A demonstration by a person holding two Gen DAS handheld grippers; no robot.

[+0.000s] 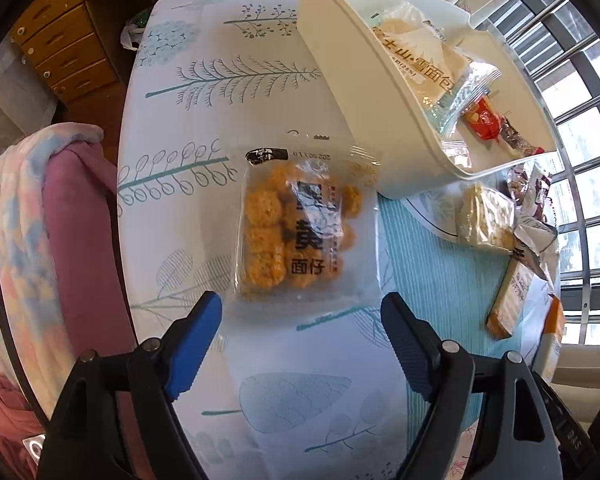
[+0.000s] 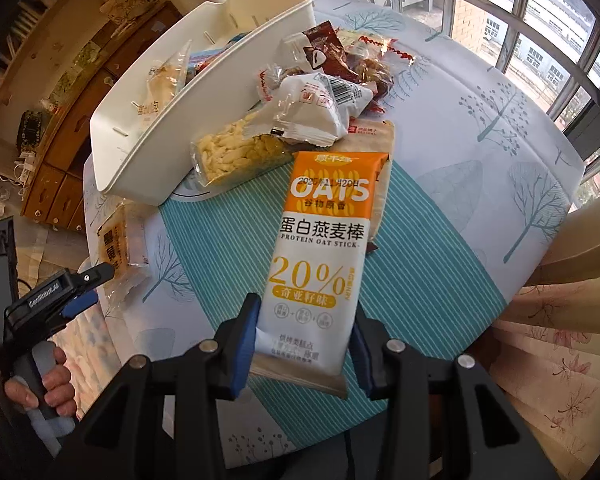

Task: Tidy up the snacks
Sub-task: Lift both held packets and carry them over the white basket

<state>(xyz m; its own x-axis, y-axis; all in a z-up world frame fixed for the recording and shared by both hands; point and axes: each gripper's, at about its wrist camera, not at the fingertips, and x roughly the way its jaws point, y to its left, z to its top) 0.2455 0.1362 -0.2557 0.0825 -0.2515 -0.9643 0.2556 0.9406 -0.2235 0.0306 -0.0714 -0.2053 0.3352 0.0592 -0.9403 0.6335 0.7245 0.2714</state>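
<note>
Protein oat stick [image 2: 320, 256]: flat orange-and-white foil wrapper, its lower end clamped between the blue pads of the right gripper [image 2: 305, 344], the rest lifted above the teal striped part of the tablecloth [image 2: 440, 264]. Pack of orange round biscuits [image 1: 300, 232]: clear crinkled film with black lettering, lying flat on the cloth just ahead of the left gripper [image 1: 302, 312], whose jaws stand wide apart with nothing between them; the pack sits beyond the fingertips, untouched. White plastic bin [image 1: 360, 92]: smooth, rounded corners, just beside the biscuit pack, holding a bread bag [image 1: 420, 56] and a small red packet [image 1: 485, 120]. Loose heap against the bin's far wall: a clear pack of pale puffed pieces [image 2: 240, 152], a white wrapper with a barcode [image 2: 320, 104], brown and red wrappers [image 2: 332, 48]. The table is round, under a cloth printed with trees and leaves. A hand [image 2: 48, 384] grips the left gripper's handle.
</note>
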